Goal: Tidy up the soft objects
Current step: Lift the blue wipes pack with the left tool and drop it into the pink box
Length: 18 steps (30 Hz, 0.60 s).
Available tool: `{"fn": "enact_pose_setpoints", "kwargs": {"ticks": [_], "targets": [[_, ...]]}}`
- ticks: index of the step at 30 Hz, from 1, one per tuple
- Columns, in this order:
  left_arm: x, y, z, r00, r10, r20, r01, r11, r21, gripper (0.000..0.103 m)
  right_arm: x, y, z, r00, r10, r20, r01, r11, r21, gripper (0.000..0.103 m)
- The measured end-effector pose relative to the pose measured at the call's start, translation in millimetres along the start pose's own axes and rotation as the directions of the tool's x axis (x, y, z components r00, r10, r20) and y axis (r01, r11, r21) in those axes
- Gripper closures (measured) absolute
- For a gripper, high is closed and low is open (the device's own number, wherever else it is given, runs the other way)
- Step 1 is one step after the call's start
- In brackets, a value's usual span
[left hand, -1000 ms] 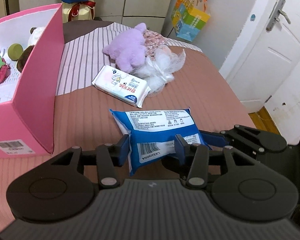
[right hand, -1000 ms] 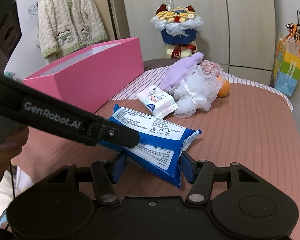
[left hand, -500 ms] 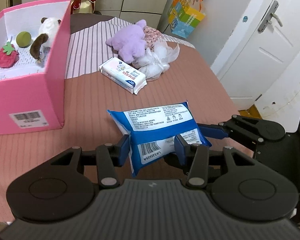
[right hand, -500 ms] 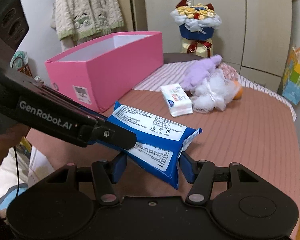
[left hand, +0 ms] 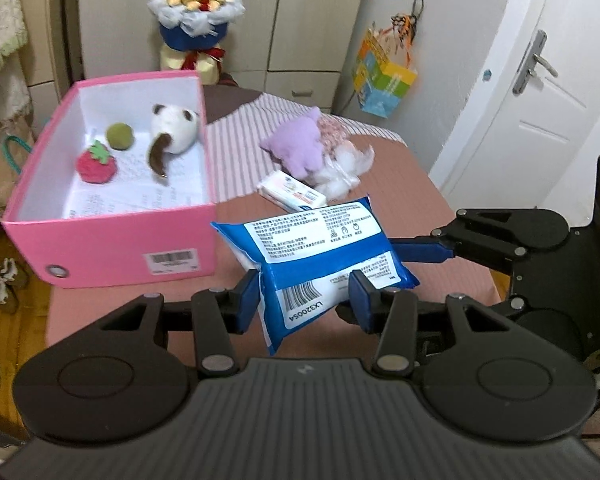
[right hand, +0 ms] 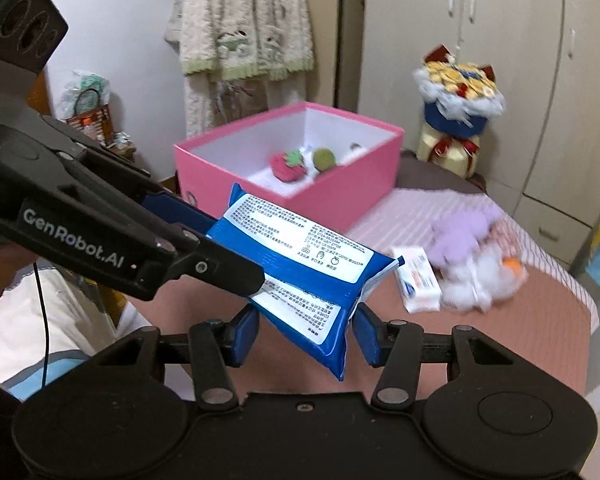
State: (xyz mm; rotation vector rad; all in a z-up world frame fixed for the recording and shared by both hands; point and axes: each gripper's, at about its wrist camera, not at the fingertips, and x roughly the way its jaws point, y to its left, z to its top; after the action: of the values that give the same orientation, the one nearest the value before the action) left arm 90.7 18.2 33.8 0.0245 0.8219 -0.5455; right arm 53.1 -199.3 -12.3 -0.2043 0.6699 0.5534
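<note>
Left wrist view: the left gripper (left hand: 304, 294) has its jaws pressed on the near end of the blue wipes pack (left hand: 320, 252), which hangs clear of the brown bedcover (left hand: 400, 184) at centre frame; the right gripper (left hand: 420, 250) reaches in from the right edge and meets the pack's far side. The pink box (left hand: 112, 252) sits at middle left and already contains a strawberry plush (left hand: 96, 162), a green ball (left hand: 120, 136) and a brown-and-white plush (left hand: 174, 130). Above centre, on the bed, a white tissue pack (left hand: 292, 192), a purple plush (left hand: 296, 146) and a white mesh pouf (left hand: 344, 168) lie outside the box, close together. Right wrist view: the right gripper (right hand: 306, 330) has the pack's lower end (right hand: 312, 276) between its pads; the jaws are closing and the pads look to be touching the wrapper. The left gripper (right hand: 228, 258) enters from the left edge and clamps the pack's upper left end. The box (right hand: 332, 200) stands at upper centre, beyond the pack, with the strawberry (right hand: 286, 166) and ball (right hand: 324, 159) visible inside. Assessment: three items stowed; the blue pack is lifted but not yet over the box; at least three further items remain on the bed. The task appears roughly half done.
</note>
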Motion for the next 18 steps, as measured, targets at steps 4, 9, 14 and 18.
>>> {"fn": "enact_pose_setpoints", "kwargs": {"ticks": [4, 9, 14, 18], "targets": [[-17, 13, 7, 0.999, 0.024, 0.034, -0.025, 1.0, 0.004, 0.057, 2, 9, 19, 1.0, 0.022, 0.018, -0.022, 1.0, -0.017, 0.045], [-26, 32, 19, 0.994, 0.054, 0.092, -0.055, 0.998, 0.008, 0.057, 9, 20, 42, 0.998, 0.024, 0.062, -0.022, 0.999, -0.034, 0.043], [-23, 53, 32, 0.985, 0.082, 0.15, -0.084, 0.996, 0.008, 0.057, 30, 19, 65, 0.994, 0.018, 0.106, -0.015, 0.999, -0.029, 0.042], [-15, 76, 44, 0.982, 0.092, 0.166, -0.09, 0.996, -0.02, 0.057, 51, 22, 80, 0.992, 0.004, 0.127, 0.001, 0.999, -0.045, 0.041]]}}
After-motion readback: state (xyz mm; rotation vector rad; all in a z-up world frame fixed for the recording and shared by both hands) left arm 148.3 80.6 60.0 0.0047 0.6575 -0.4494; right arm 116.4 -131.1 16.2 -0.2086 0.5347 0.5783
